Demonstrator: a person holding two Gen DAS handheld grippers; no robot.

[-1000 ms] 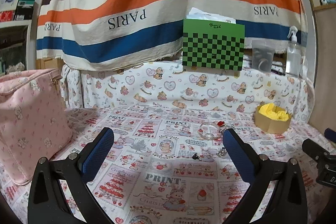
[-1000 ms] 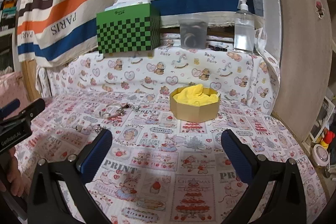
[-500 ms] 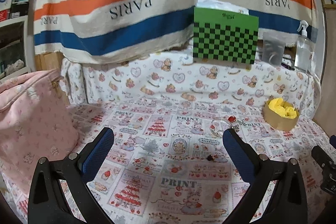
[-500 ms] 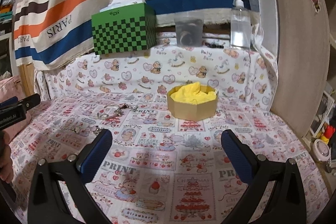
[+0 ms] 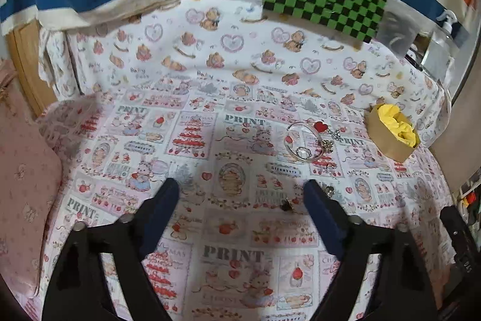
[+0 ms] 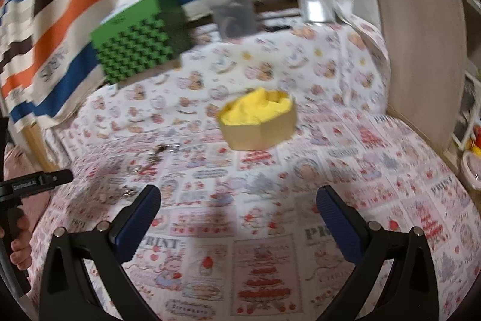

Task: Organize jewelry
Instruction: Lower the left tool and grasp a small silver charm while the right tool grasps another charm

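Left wrist: cloth [image 5: 234,254] reads "PRINT"; L fingers [image 5: 240,200] closing, empty; R fingers [image 6: 239,209] open.

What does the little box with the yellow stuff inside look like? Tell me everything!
The little box looks like tan cardboard, with flat sides that make a many-cornered shape and no lid on it. Crumpled yellow stuffing, maybe tissue or cloth, fills it up to the rim. It sits upright on the printed cloth, near where the cloth climbs up at the back. The jewelry lies off to one side of it, and nothing else touches the box.
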